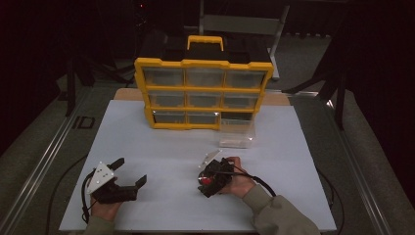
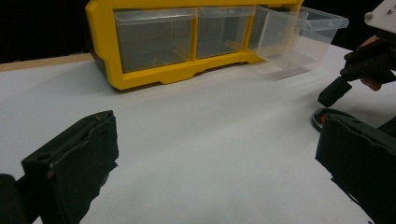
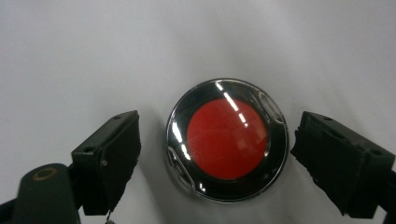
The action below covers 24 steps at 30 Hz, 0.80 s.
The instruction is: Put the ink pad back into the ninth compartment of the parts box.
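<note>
Red disc [image 3: 227,139], between right tongs [image 3: 212,154], untouched

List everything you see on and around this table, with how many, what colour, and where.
Drawer cabinet: one, yellow frame with clear drawers and a yellow handle, at the far middle of the table.
Pulled-out drawer: one, clear, on the table just in front of the cabinet's lower right corner.
Round disc: one, red centre with a shiny chrome rim, flat on the table between the right gripper's jaws, not touched by them.
Table: one, white top.
Left gripper: one, black with a grey plate, near left of the table, jaws open, nothing between them.
Right gripper: one, black, near middle-right, pointing down over the disc, jaws open.
Hands: two, each holding a gripper; the right sleeve is olive.
</note>
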Each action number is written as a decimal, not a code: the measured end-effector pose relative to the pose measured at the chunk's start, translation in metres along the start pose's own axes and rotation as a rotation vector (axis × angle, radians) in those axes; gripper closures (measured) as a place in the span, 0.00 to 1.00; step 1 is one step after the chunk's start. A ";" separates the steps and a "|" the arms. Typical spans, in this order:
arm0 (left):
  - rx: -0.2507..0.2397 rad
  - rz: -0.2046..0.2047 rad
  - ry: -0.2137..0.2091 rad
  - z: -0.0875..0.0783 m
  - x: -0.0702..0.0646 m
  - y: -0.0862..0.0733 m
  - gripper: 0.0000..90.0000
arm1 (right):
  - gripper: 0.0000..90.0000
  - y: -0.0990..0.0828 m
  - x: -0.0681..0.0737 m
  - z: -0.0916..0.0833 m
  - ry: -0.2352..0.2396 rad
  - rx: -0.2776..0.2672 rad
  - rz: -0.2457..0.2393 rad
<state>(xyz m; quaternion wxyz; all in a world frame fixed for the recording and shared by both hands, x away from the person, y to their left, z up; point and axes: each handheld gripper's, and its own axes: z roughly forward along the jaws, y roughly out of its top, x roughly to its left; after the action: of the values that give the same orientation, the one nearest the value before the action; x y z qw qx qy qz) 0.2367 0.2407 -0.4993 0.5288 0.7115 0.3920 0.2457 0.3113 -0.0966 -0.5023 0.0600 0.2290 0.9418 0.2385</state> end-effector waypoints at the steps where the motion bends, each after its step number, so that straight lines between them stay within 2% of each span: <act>1: 0.000 0.000 0.000 0.000 0.000 0.000 0.00 | 0.16 0.001 0.000 0.001 0.000 0.013 -0.002; 6: 0.000 -0.002 0.000 0.000 0.000 0.000 0.00 | 0.17 0.003 -0.002 0.003 0.001 0.044 -0.007; 7: 0.000 -0.002 0.000 0.000 0.000 0.000 0.00 | 0.18 0.004 -0.005 0.004 0.008 0.051 0.006; 13: 0.001 0.000 0.000 0.000 0.000 0.000 0.00 | 0.22 0.004 -0.008 0.005 0.021 0.056 0.015; 24: 0.001 0.001 0.001 0.000 0.000 0.000 0.00 | 0.32 0.004 -0.010 0.001 0.029 0.074 -0.008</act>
<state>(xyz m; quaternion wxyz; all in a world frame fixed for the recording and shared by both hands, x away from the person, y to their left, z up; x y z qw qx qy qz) 0.2368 0.2407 -0.4994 0.5281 0.7119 0.3921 0.2460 0.3221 -0.0978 -0.5017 0.0387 0.2240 0.9516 0.2067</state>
